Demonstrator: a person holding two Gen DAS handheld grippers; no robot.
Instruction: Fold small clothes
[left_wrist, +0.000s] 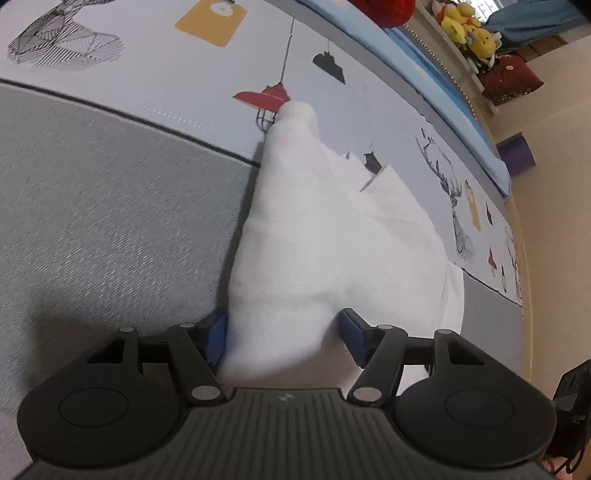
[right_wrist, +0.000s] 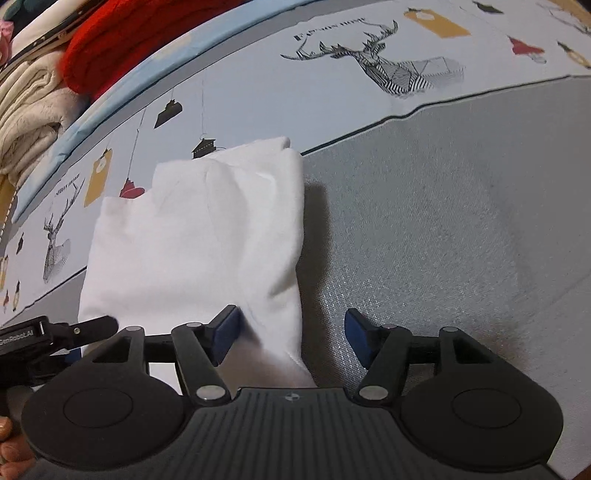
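Garment count: one white garment (left_wrist: 325, 236), partly folded, lying on the bed across the line where a grey woven panel (left_wrist: 110, 206) meets a pale printed sheet (left_wrist: 207, 85). Its near end runs in between the fingers of both grippers.

Left gripper (left_wrist: 282, 334): jaws apart, one blue pad on each side of a bunched hump of the white cloth; the cloth fills the gap, but whether the pads press it cannot be told. Right gripper (right_wrist: 291, 334): jaws apart, the left pad over the cloth, the right pad over bare grey panel; the garment's right edge falls between them.

Around: in the right wrist view the sheet print shows two stags, several hanging lamps in black and red, and mustard tags. A line of lettering above the larger stag is too blurred to read. A light blue mattress edge (right_wrist: 122, 92) runs behind the sheet. Beyond it, a red knitted item (right_wrist: 140, 40) and a cream plush blanket (right_wrist: 26, 114). In the left wrist view, yellow soft toys (left_wrist: 467, 27) sit on a far shelf, with a dark red cushion (left_wrist: 511, 79) next to them.

Readable writing: "GenRobot.AI" on the left gripper's body, seen at the left edge of the right wrist view.
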